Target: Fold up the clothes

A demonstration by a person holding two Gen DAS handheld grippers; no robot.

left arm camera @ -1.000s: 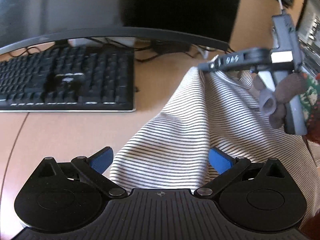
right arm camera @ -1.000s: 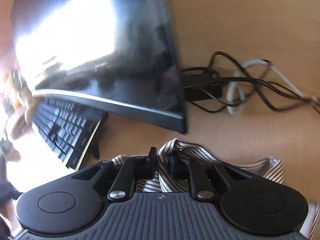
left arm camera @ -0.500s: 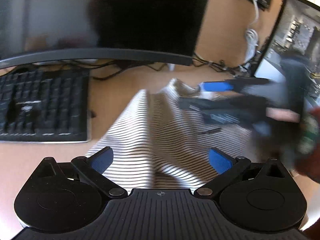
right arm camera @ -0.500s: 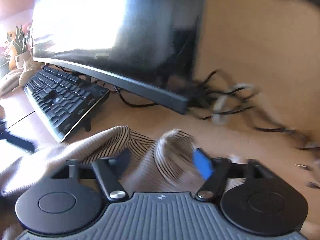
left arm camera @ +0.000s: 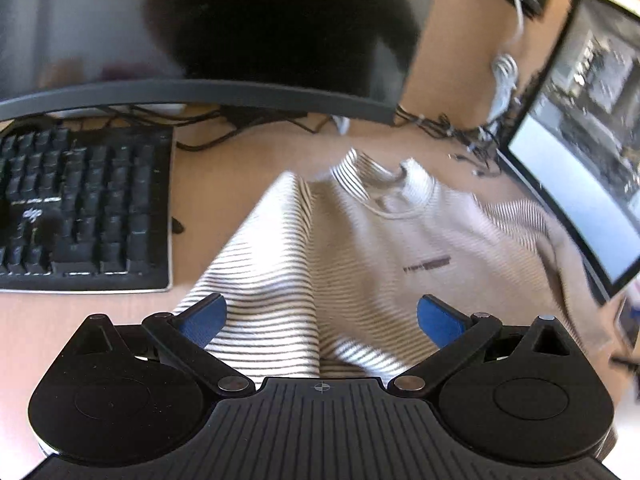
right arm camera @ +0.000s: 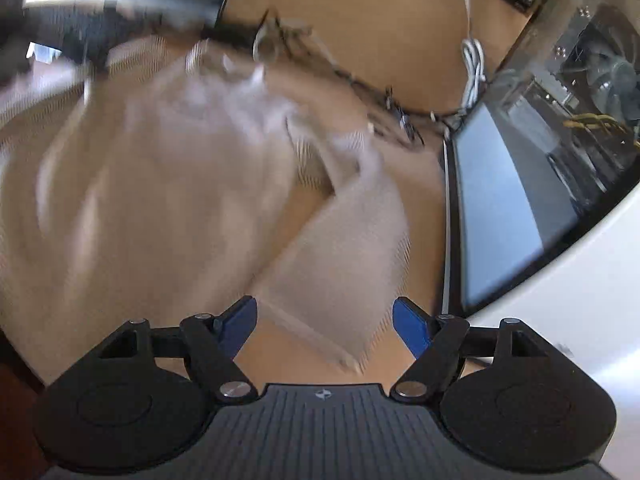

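A black keyboard lies on the wooden desk, ahead and to the left of the left gripper, with a dark monitor standing behind it and black cables running under its lower edge. Ahead and to the right of both grippers stands a second screen, with a white cable hanging down the wall beside it.

Left claw and right claw agape

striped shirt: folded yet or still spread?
Spread, unfolded: the striped shirt lies front-up on the desk, collar and chest print showing, a sleeve out sideways.
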